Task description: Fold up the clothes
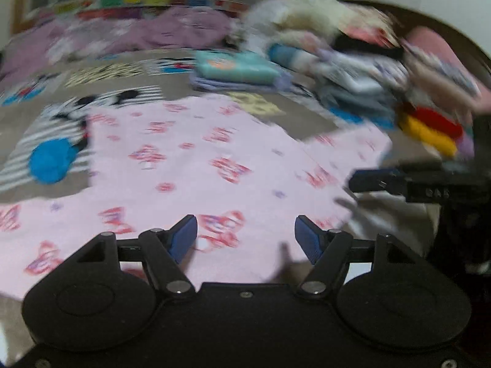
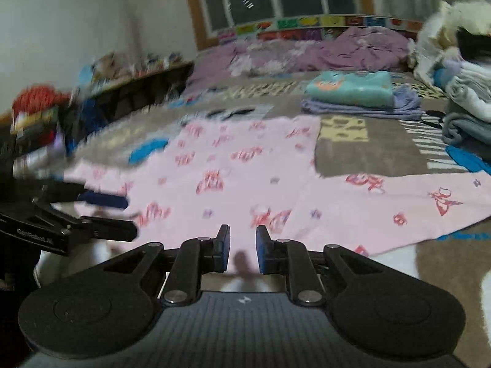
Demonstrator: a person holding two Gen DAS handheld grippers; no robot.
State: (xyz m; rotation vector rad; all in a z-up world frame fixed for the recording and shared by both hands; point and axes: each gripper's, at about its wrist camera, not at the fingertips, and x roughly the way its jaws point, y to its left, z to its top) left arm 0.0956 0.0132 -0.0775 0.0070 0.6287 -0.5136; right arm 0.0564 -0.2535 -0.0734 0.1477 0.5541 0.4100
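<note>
Both jaws hold nothing: the left gripper (image 1: 245,236) stands wide over the near edge of the pink garment (image 1: 196,165), while the right gripper (image 2: 243,250) has only a narrow gap, hovering at that same near edge. That garment, with its red butterfly print, lies spread flat on the patterned bedspread (image 2: 353,159), one sleeve reaching out to the right. Further back sit a folded teal top (image 2: 353,89) on a lavender piece, and a messy clothes pile (image 1: 362,61) at right.
</note>
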